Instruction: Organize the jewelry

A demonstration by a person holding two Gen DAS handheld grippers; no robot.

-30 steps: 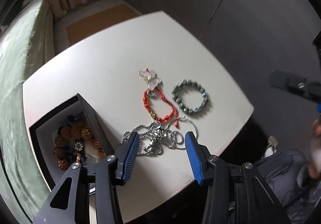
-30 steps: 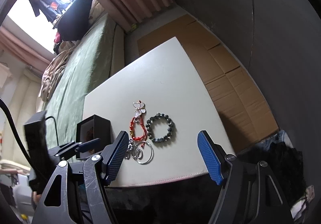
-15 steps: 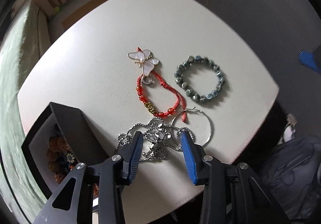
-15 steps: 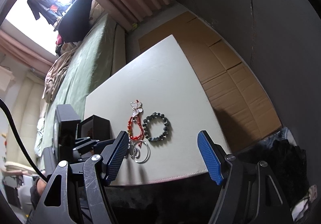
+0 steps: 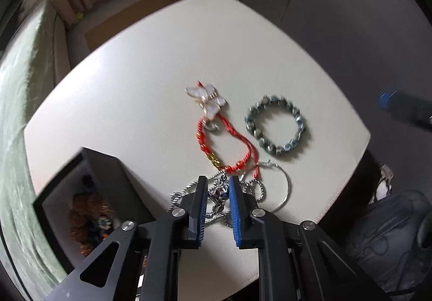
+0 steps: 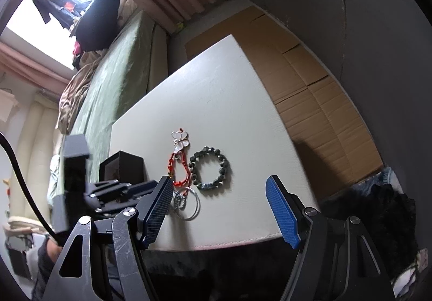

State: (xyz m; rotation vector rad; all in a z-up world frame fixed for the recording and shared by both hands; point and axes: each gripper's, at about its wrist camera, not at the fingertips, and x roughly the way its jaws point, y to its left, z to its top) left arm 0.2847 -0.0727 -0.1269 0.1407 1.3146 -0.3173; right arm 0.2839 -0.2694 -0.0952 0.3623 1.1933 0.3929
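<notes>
Left claw [image 5: 218, 193] points steeply down at the near edge of the white counter [image 5: 151, 63], its jaws just closed and now clamped on the tangled silver chain [image 5: 216, 197]. Right claw [image 6: 220, 206] hangs empty, jaws wide apart, before the counter's front edge. Beyond the chain lie a silver hoop [image 5: 280, 187], red cord bracelet [image 5: 229, 149], green bead bracelet [image 5: 275, 125], butterfly pendant [image 5: 206, 98]; an open black box [image 5: 108, 179] stands left.

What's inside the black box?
Inside the black box, brown beads lie in a heap, with a small flower-like piece among them. The motion blur hides details, and the box's near wall and the left gripper cover the rest.
</notes>
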